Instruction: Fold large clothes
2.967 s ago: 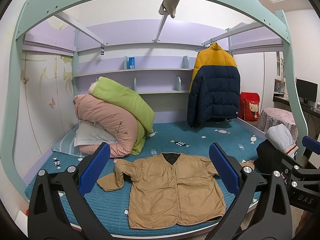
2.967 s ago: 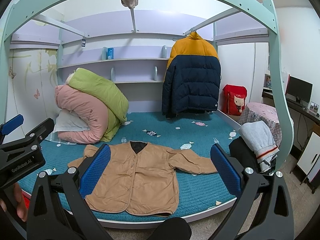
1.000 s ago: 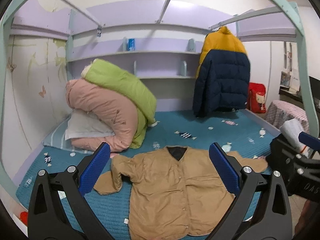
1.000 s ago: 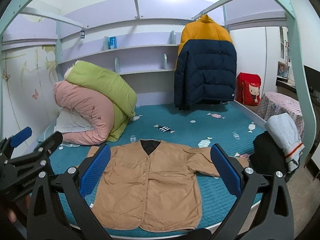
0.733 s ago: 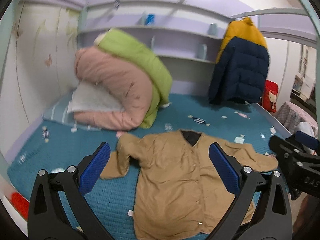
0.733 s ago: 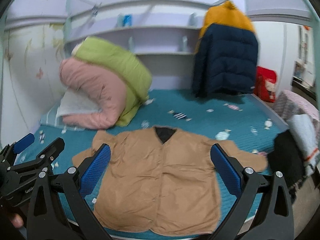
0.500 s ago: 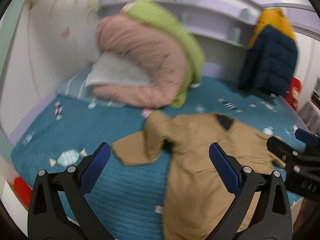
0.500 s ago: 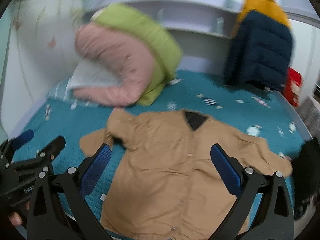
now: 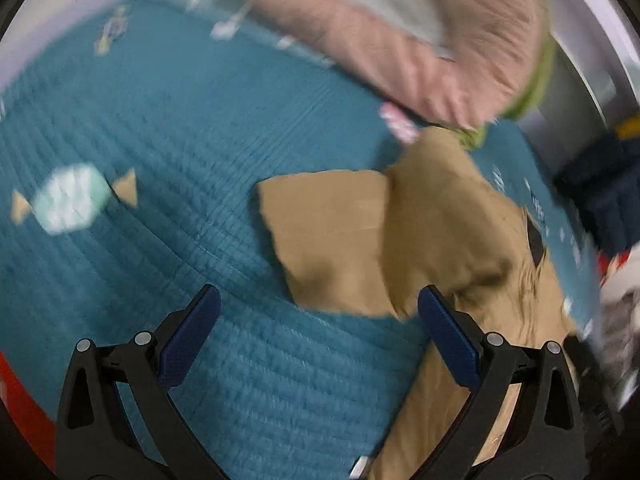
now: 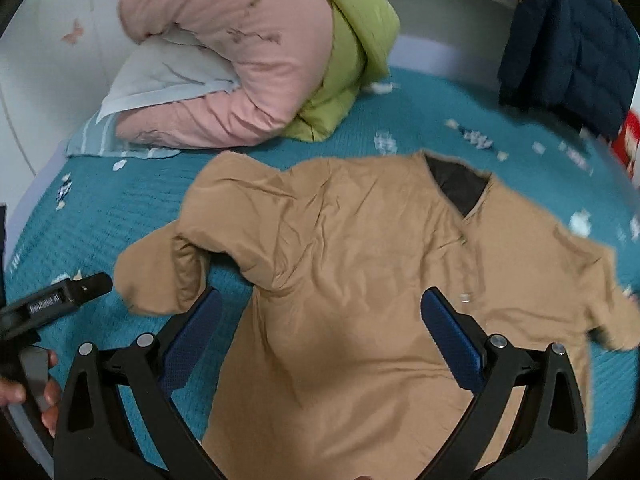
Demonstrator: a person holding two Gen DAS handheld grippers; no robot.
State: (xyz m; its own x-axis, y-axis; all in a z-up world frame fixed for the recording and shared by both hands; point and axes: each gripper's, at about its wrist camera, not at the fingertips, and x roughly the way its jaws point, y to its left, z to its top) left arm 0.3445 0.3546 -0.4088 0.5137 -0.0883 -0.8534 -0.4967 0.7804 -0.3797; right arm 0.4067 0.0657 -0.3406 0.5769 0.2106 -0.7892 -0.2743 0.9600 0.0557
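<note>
- My left gripper [image 9: 316,320] is spread wide, both blue pads apart with nothing between them; it hangs above the bedspread [image 9: 168,128] just short of the jacket's folded sleeve [image 9: 332,240].
- The left view is motion-blurred, so I can make out only rough shapes there.
- My right gripper [image 10: 320,320] is also spread wide and holds nothing; its pads frame the jacket's lower left chest from above.
- I cannot tell whether either gripper touches the cloth.
- The jacket [image 10: 360,280] is tan and lies flat, front up, on the teal bedspread, with its dark-lined collar [image 10: 460,184] pointing toward the far side of the bed.
- One sleeve is bent back on itself at the near left; the other sleeve [image 10: 600,292] stretches out to the right.
- In the right view I see the left gripper's black body [image 10: 52,304] low at the left, just beside the folded sleeve's cuff, with fingers [image 10: 48,396] of my hand gripping its handle.
- Behind the jacket sits a pile of bedding: a pink quilt [image 10: 240,48] rolled over a pale pillow [image 10: 160,72], with a green quilt [image 10: 352,40] against its far side.
- The green quilt's lower edge lies near the jacket's shoulder but apart from it.
- A navy and yellow puffer coat [image 10: 572,48] hangs at the far right, well apart from the jacket.
- I see no bins or boxes in either view, so nothing is held in a container.
</note>
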